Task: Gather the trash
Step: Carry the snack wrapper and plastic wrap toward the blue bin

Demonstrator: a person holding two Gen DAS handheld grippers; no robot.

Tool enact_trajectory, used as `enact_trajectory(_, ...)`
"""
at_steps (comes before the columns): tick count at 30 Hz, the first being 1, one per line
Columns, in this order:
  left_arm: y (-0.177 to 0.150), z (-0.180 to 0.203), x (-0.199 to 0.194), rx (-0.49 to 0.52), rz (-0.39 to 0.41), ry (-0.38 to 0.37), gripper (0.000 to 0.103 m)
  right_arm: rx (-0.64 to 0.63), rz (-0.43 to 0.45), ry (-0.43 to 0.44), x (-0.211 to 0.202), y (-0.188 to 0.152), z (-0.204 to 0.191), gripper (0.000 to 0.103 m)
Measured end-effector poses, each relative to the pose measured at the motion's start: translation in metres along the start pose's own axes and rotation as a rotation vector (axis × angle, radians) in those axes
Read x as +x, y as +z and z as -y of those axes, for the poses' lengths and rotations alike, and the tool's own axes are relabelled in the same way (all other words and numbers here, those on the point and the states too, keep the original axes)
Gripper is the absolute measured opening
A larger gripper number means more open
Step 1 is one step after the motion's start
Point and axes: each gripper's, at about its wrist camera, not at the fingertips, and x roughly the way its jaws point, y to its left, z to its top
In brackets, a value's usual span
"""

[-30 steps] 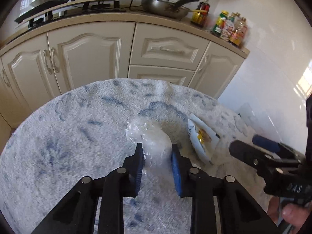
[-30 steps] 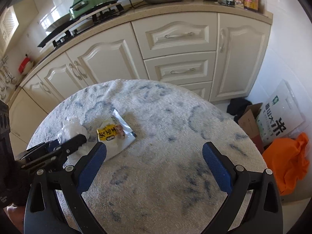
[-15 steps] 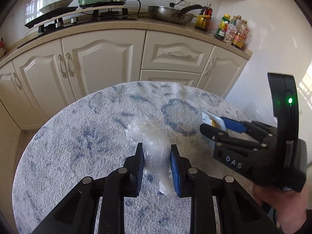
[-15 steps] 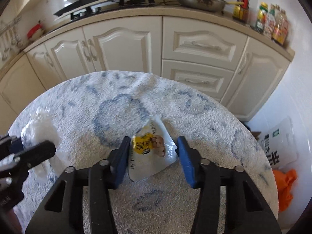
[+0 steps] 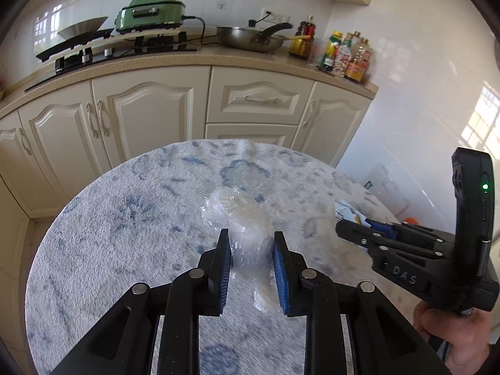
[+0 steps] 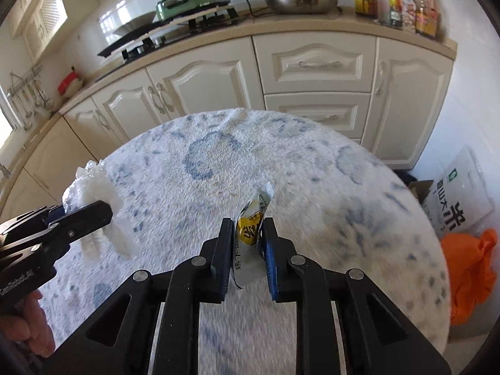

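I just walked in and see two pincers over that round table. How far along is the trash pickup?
Both pieces are picked up. The left gripper is clamped on the crumpled clear plastic; the right gripper has just closed on the yellow snack wrapper, which stands folded between its pads. I see no other trash on the table. Left to do: drop both somewhere; no bin is visible.

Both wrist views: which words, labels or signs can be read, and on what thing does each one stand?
"DAS": on the right tool's black body.
Large black Chinese characters, one reads "米": white bag on the floor.
Snack packet: yellow label, print too crumpled to read.
Bottle labels: too small.
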Motion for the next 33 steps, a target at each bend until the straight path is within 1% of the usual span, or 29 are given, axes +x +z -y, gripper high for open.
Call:
enact_trajectory(4, -0.009, 0.023, -0.032, 0.025, 0.036, -0.026, 0.021, -0.004, 0.048, -0.015, -0.042, -0.012, 0.004, 0.018)
enact_trajectory(8, -0.017, 0.047, -0.062, 0.056, 0.066, -0.061, 0.021, 0.023, 0.097, -0.016, -0.084, -0.026, 0.013, 0.018)
enact_trajectory(14, -0.032, 0.1, -0.103, 0.129, 0.097, -0.124, 0.021, 0.062, 0.169, -0.02, -0.143, -0.047, 0.032, 0.018)
enact_trajectory(19, -0.043, 0.145, -0.131, 0.206, 0.113, -0.17, 0.021, 0.093, 0.223, -0.065, -0.184, -0.067, 0.054, 0.018)
enact_trajectory(26, -0.056, 0.208, -0.155, 0.29, 0.118, -0.243, 0.021, 0.156, 0.281, -0.129, -0.236, -0.097, 0.091, 0.018)
enact_trajectory(30, -0.064, 0.242, -0.163, 0.336, 0.116, -0.286, 0.021, 0.206, 0.313, -0.179, -0.265, -0.116, 0.116, 0.019)
enact_trajectory(33, -0.068, 0.267, -0.164, 0.36, 0.097, -0.329, 0.021, 0.247, 0.328, -0.22, -0.283, -0.131, 0.134, 0.019)
